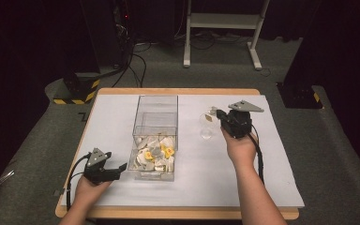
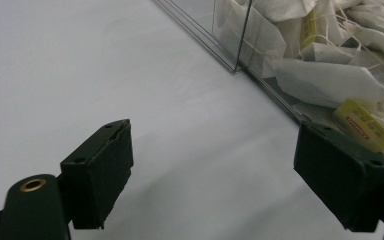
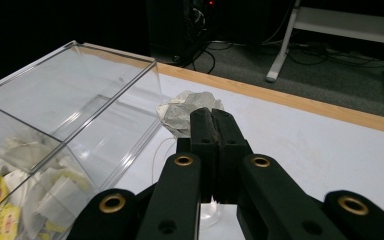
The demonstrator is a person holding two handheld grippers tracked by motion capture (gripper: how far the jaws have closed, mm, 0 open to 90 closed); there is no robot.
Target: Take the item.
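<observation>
A clear plastic box (image 1: 155, 108) stands mid-table with two compartments. The near one is heaped with white tea bags (image 1: 155, 155), some with yellow tags. Just left of the box's near corner, my left gripper (image 1: 122, 167) rests low on the table; in the left gripper view its jaws (image 2: 212, 170) stand open with nothing between them, beside the box wall (image 2: 230, 60) and the tea bags (image 2: 325, 80). To the right of the box, my right gripper (image 1: 221, 115) is shut on a crumpled tea bag (image 3: 180, 112), held over a small clear glass (image 1: 206, 129).
The table has a white top (image 1: 122, 112) with a wooden edge (image 1: 178, 91). The box's far compartment (image 1: 155, 121) holds nothing. Behind the table are a white frame's legs (image 1: 255, 51) and cables (image 1: 138, 61) on the grey floor.
</observation>
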